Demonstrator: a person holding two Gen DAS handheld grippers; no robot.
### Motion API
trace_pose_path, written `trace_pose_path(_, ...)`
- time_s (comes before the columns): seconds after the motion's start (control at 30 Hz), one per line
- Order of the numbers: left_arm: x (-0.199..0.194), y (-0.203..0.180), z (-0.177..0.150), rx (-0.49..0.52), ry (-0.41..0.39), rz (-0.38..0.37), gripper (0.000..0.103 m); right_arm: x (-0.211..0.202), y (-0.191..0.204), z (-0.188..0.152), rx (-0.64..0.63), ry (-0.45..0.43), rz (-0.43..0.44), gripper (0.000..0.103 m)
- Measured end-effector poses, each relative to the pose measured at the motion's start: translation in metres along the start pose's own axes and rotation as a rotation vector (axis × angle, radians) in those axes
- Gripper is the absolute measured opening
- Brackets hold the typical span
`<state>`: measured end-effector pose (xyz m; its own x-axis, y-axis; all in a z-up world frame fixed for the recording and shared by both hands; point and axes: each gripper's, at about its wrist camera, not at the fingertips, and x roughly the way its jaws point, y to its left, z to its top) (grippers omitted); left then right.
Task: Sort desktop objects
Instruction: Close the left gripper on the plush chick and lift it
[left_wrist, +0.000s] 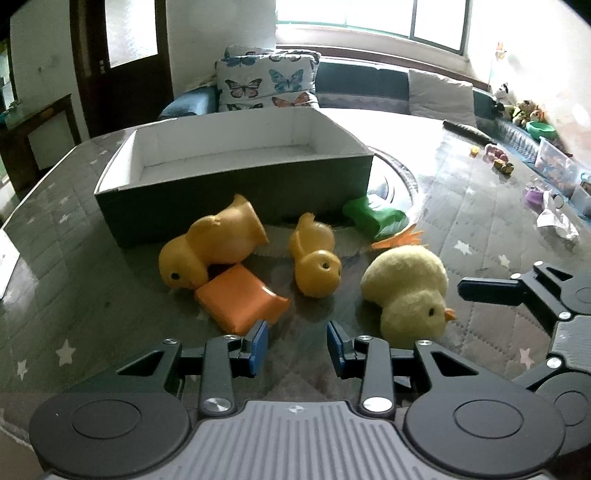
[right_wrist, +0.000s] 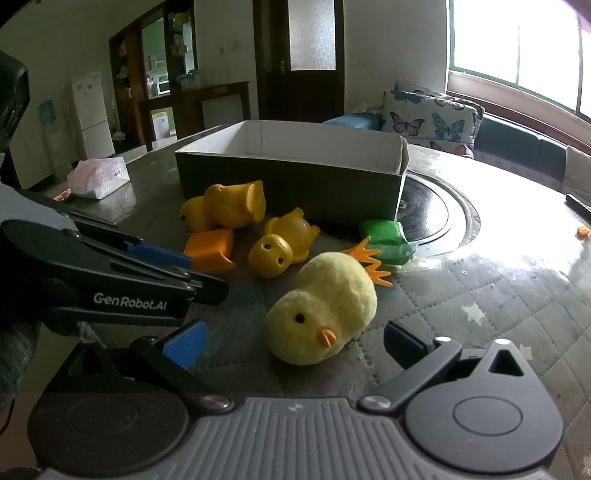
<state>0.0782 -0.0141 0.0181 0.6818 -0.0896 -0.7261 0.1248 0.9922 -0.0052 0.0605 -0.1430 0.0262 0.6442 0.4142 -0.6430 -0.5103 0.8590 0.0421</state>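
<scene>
A dark open box (left_wrist: 236, 184) with a white inside stands on the table, also in the right wrist view (right_wrist: 291, 184). In front of it lie a large yellow rubber duck (left_wrist: 214, 243) (right_wrist: 225, 206), an orange block (left_wrist: 240, 299) (right_wrist: 208, 249), a small yellow rubber duck (left_wrist: 316, 258) (right_wrist: 282, 247), a green block (left_wrist: 375, 218) (right_wrist: 388, 240) and a plush chick (left_wrist: 410, 291) (right_wrist: 325, 310), all on their sides. My left gripper (left_wrist: 297, 345) is open and empty, just short of the orange block. My right gripper (right_wrist: 293, 341) is open, its jaws either side of the plush chick's head.
A pink-and-white packet (right_wrist: 98, 177) lies at the table's left. Small toys and clear containers (left_wrist: 554, 166) crowd the far right edge. A round inset (right_wrist: 428, 214) sits in the table beside the box. A sofa with butterfly cushions (left_wrist: 266, 81) stands behind.
</scene>
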Motion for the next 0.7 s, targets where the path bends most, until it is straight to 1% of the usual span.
trace_pose_path(0.07, -0.002, 0.000, 0.002, -0.001, -0.007, -0.023, 0.039, 0.001, -0.001, 0.001, 0.000, -0.004, 0.003, 0.101)
trace_pose_path(0.1, -0.004, 0.000, 0.003, -0.002, -0.010, -0.038, 0.039, 0.001, -0.002, 0.001, 0.002, -0.004, 0.004, 0.098)
trace_pose_path(0.17, -0.006, 0.000, 0.006, 0.000, -0.014, -0.069, 0.039, 0.003, -0.003, 0.002, 0.007, 0.000, 0.006, 0.097)
trace_pose_path(0.3, -0.010, -0.005, 0.012, 0.016, -0.023, -0.146, 0.039, 0.005, -0.007, 0.003, 0.011, 0.003, 0.008, 0.094)
trace_pose_path(0.4, -0.010, -0.012, 0.017, 0.034, -0.027, -0.198, 0.039, 0.007, -0.010, 0.004, 0.015, 0.006, 0.006, 0.089)
trace_pose_path(0.57, 0.000, -0.021, 0.026, 0.042, 0.003, -0.263, 0.039, 0.009, -0.015, 0.004, 0.027, 0.010, 0.007, 0.085)
trace_pose_path(0.7, 0.007, -0.026, 0.035, 0.025, 0.039, -0.327, 0.039, 0.010, -0.019, 0.004, 0.039, 0.010, 0.020, 0.082)
